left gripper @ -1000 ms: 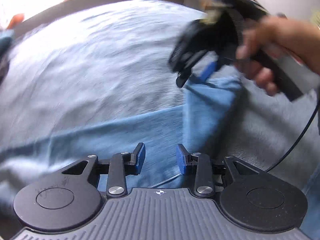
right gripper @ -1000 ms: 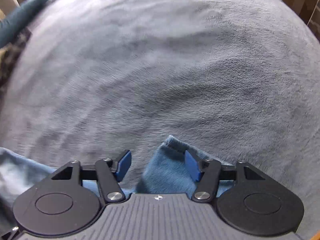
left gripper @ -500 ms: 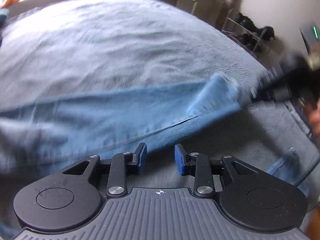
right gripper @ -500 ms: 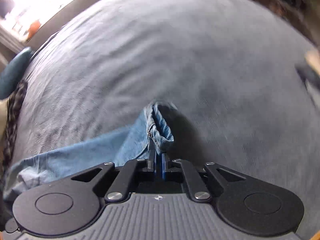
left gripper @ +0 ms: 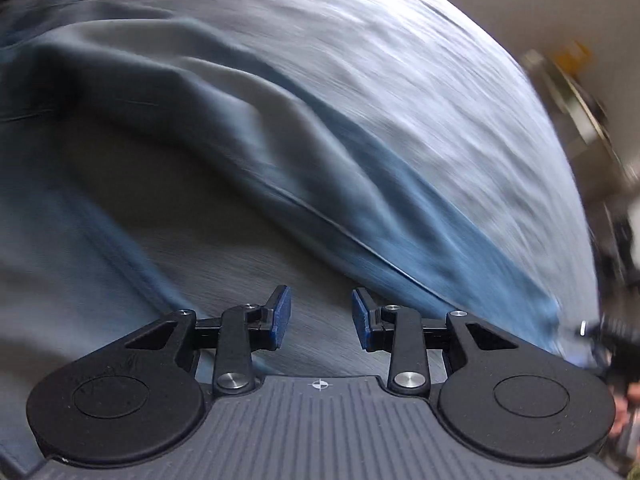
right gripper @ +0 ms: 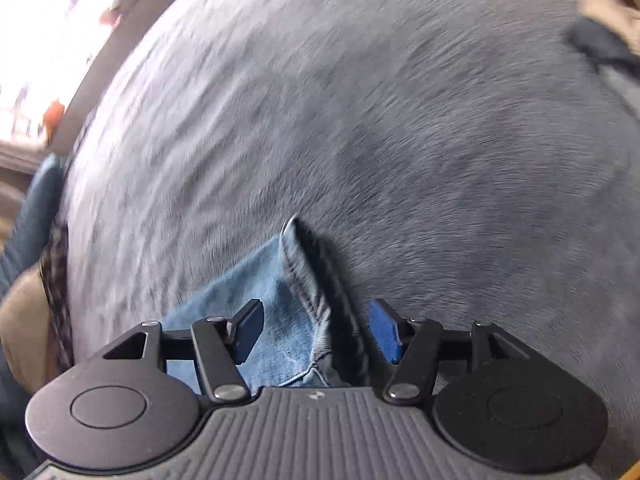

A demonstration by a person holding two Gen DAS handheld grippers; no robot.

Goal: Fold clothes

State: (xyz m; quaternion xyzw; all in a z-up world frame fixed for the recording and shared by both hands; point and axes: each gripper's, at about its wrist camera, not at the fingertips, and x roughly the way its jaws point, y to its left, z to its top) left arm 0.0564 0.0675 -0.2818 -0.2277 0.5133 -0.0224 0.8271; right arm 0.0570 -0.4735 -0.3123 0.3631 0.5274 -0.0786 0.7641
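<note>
The right tongs (right gripper: 312, 330), clamped on the jeans (right gripper: 280, 280) half a second ago, are opening, the hem lying loose between them on the bed (right gripper: 400, 120): a leg is being laid down. The left tongs (left gripper: 320, 316) are hovering apart, empty. The leg is running diagonally, hem pointing away.

No readable text, label or number shows anywhere.
</note>
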